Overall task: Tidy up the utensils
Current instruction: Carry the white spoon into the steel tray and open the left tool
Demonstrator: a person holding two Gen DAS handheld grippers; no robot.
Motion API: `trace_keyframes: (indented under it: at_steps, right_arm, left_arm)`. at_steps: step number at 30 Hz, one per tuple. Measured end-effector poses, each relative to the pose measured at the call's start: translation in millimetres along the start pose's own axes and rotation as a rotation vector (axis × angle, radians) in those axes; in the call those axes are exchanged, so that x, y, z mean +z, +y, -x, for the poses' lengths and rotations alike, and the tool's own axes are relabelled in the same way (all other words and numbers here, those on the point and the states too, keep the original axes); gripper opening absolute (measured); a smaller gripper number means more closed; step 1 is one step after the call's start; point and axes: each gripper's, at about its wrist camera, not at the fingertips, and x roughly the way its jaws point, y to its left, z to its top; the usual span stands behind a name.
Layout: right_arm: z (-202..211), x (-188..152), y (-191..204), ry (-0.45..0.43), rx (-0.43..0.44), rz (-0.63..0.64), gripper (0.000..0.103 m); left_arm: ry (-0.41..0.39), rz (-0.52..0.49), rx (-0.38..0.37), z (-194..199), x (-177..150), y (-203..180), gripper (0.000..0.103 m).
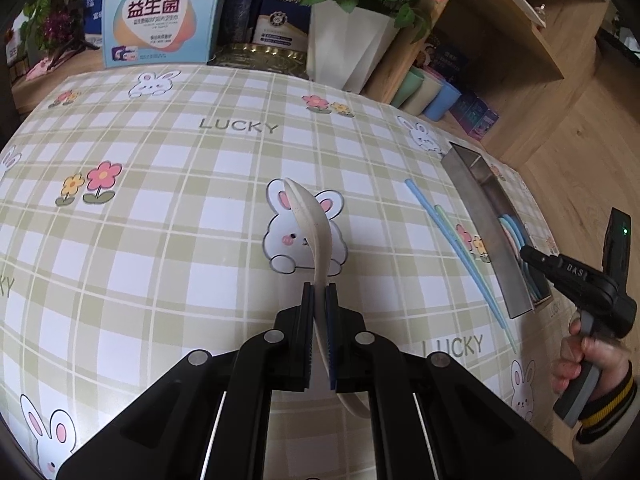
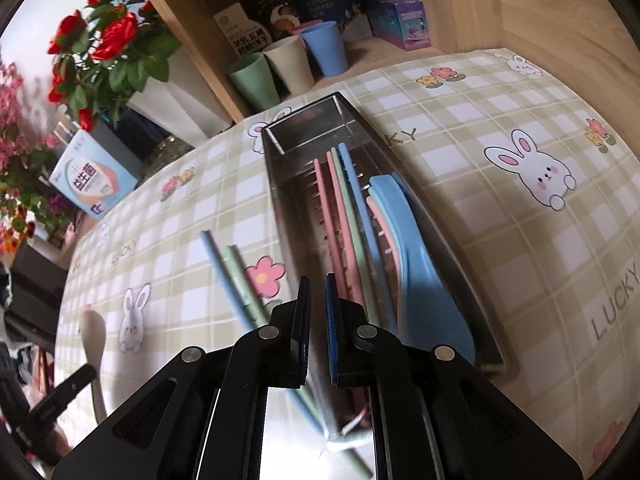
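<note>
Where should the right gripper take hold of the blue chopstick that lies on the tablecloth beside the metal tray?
Grip the blue chopstick at mid-length, from above, fingers across it. It lies flat, a green chopstick close beside it toward the metal tray, so little room there for a finger.

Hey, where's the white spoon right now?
The white spoon is clamped in the left gripper above the tablecloth's bunny print, left of the two loose chopsticks and the metal tray.
</note>
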Motion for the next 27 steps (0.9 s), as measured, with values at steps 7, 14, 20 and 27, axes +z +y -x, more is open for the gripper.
trace_keyframes:
  at_steps: [7,14,20,27]
  right_arm:
    - [19,-11,7,-0.028,-0.055,0.105,0.008]
    - [35,5,-24,-0.056,-0.112,0.075,0.008]
    - [56,10,-49,-0.142,-0.125,0.023,0.043]
    - [67,11,-81,-0.162,-0.121,-0.050,0.047]
  left_arm:
    - [0.017,-0.084,-0.029,-5,10,-38,0.005]
    - [0.025,-0.156,-0.096,-13,29,-96,0.005]
    - [0.055,-0.227,-0.153,-36,42,-159,0.005]
    - [0.152,-0.223,-0.189,-81,55,-225,0.005]
